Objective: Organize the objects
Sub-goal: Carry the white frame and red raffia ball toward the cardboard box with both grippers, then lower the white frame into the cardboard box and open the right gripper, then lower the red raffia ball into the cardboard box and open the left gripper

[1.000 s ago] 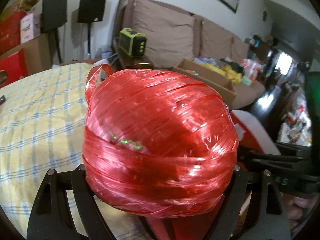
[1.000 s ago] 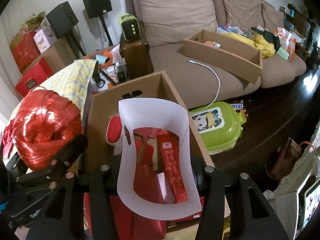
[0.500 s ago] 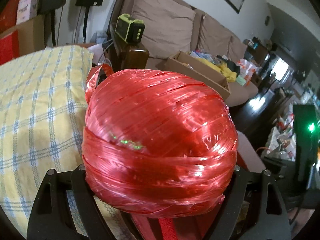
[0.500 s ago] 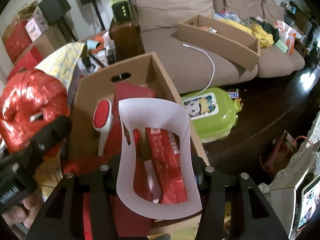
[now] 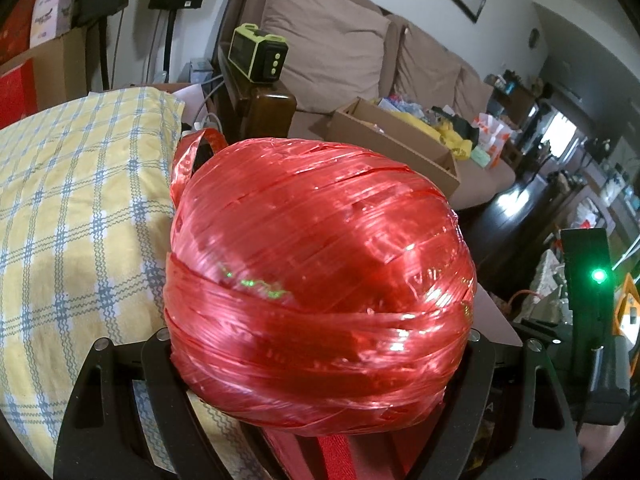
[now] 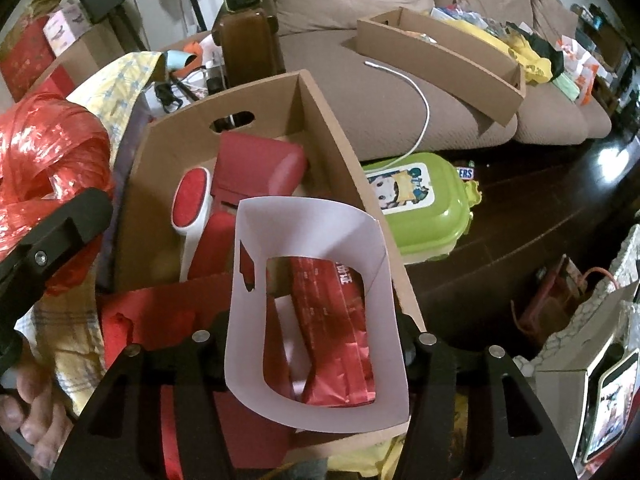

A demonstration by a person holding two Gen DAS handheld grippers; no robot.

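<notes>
At the left, a yellow checked cloth [image 5: 76, 208] covers the tabletop, reaching its right edge. The left gripper [image 5: 320, 360] grips a big red ball [image 5: 320, 280] of shiny plastic twine, its fingers [image 5: 120, 396] spread wide against the ball's two sides; a loose loop of twine sticks up at the ball's upper left. In the right wrist view the same ball shows at the far left, above the cloth, just left of an open cardboard box [image 6: 332, 140].

The box holds red packets and a red-and-white brush [image 6: 190, 200] lying near its left wall. The right gripper [image 6: 316, 344] hangs over the box's near end with a white paper sleeve [image 6: 316, 240] between its fingers [image 6: 436, 384]; the jaws are opening, and whether the pads touch the sleeve cannot be told. Right of the box, a green case [image 6: 420, 204] lies on the dark floor, with a sofa [image 6: 360, 72] behind.
</notes>
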